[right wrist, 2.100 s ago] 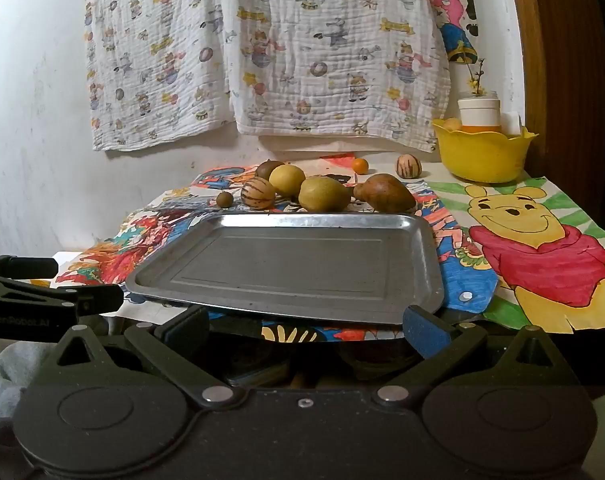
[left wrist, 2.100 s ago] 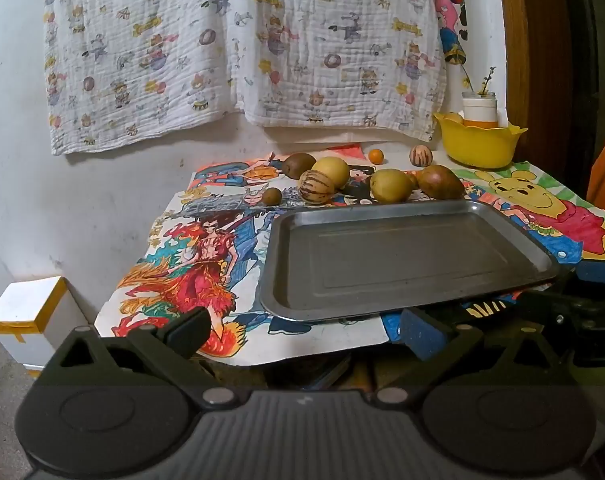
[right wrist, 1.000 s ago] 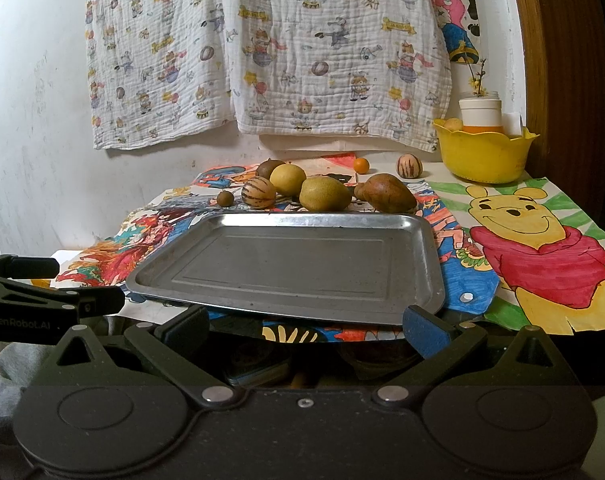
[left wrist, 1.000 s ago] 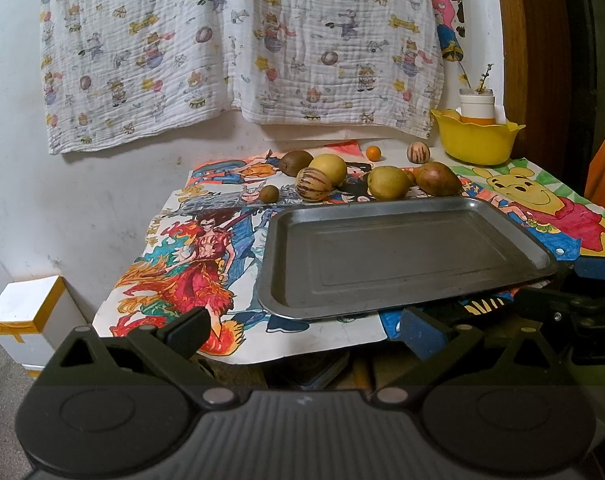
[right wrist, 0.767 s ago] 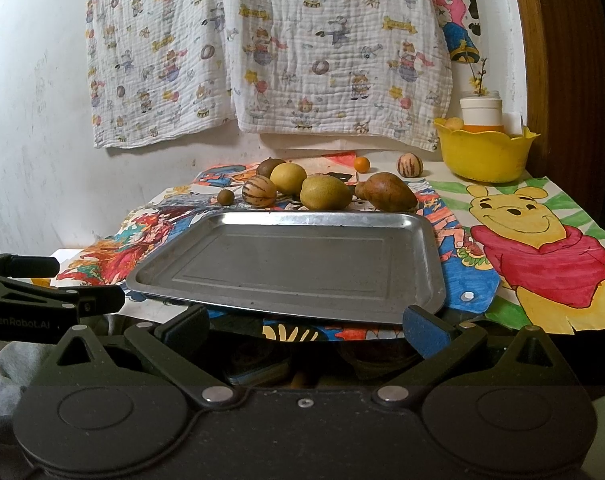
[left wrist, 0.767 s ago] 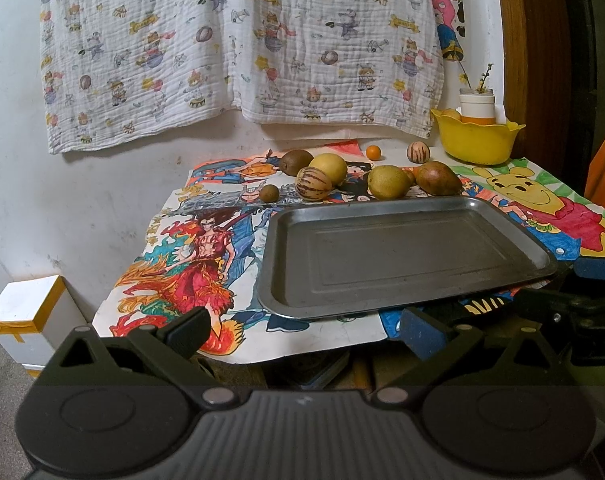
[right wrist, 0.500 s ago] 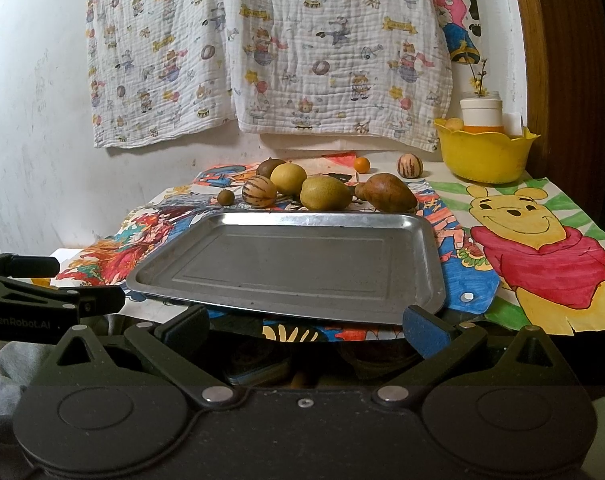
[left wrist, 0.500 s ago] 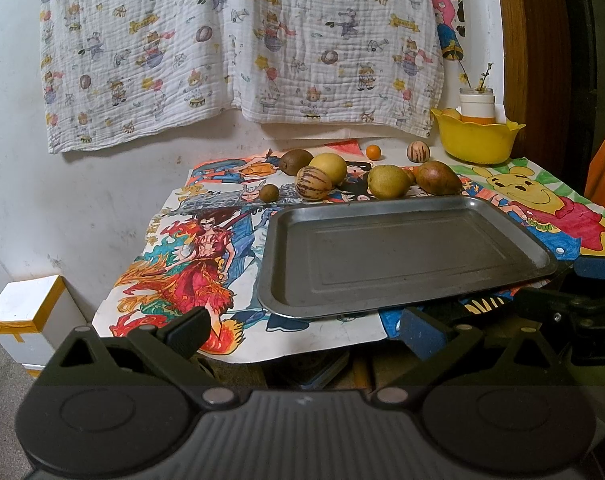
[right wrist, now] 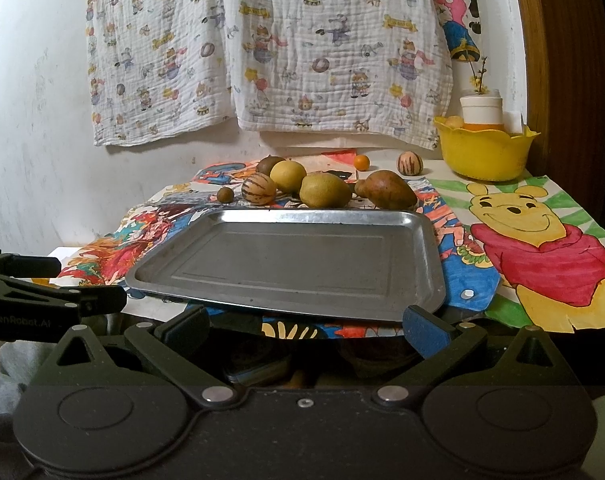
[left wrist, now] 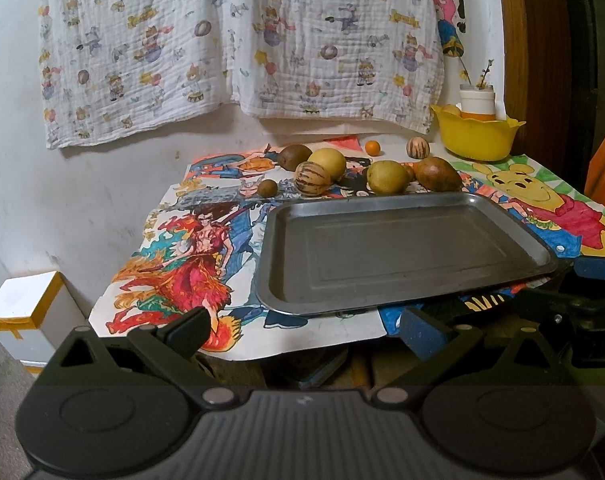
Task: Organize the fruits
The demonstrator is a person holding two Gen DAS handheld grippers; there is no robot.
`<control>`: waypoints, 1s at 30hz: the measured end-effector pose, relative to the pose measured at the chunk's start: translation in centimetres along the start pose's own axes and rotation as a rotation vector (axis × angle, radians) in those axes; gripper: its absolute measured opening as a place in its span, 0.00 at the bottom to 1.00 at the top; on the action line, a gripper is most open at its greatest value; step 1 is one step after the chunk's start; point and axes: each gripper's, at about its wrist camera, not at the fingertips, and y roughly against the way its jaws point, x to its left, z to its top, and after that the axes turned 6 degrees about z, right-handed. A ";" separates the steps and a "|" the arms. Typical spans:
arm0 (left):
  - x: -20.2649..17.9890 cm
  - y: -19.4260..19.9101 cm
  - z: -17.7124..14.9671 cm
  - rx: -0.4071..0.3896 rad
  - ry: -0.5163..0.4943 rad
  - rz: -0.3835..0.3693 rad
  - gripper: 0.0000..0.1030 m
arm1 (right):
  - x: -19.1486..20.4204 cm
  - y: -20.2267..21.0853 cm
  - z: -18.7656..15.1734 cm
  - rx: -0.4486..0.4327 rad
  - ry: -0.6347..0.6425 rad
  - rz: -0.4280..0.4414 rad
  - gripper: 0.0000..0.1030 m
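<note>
White wall w/ printed cloth; wood frame rt.

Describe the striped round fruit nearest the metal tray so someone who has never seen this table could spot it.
Start at the grey rectangular metal tray on the cartoon-printed table covering. Behind its far edge lies a cluster of fruits; toward the cluster's left is the tan round fruit with dark stripes. Its neighbours are plain yellow, green or brown; another striped fruit sits apart near the yellow plastic bowl.

We read one marking only: "GenRobot.AI", printed in grey on the black body of the left tongs.
</note>
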 end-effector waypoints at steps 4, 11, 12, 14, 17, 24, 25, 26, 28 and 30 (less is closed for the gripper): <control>0.2 -0.2 0.6 0.005 0.010 -0.003 1.00 | 0.0 0.0 0.0 0.003 0.001 -0.001 1.00; 0.7 -0.5 1.1 0.010 0.028 -0.004 1.00 | -0.1 -0.1 0.1 0.003 0.001 -0.002 1.00; 0.9 -0.6 1.3 0.005 0.041 -0.002 1.00 | 0.0 -0.2 0.1 0.003 0.002 -0.001 1.00; 1.3 -0.7 1.7 -0.008 0.069 -0.005 1.00 | -0.2 -0.6 0.0 0.005 -0.001 -0.004 1.00; 2.0 -1.3 2.5 -0.015 0.097 -0.006 1.00 | -0.9 -1.2 0.5 0.005 -0.015 -0.006 1.00; 3.5 -4.5 4.6 0.047 0.099 -0.019 1.00 | -1.4 -3.9 2.3 0.043 0.048 -0.027 1.00; 3.6 -5.1 5.0 0.058 0.095 -0.017 1.00 | -1.5 -4.3 2.6 0.051 0.060 -0.025 1.00; 3.8 -5.7 5.4 0.066 0.091 -0.015 1.00 | -1.5 -4.8 3.0 0.057 0.072 -0.020 1.00; 4.1 -7.0 6.3 0.078 0.086 -0.016 1.00 | -1.4 -5.6 3.9 0.067 0.094 -0.014 1.00; 4.4 -8.2 7.1 0.085 0.080 -0.014 1.00 | -1.3 -6.7 5.0 0.071 0.114 -0.001 1.00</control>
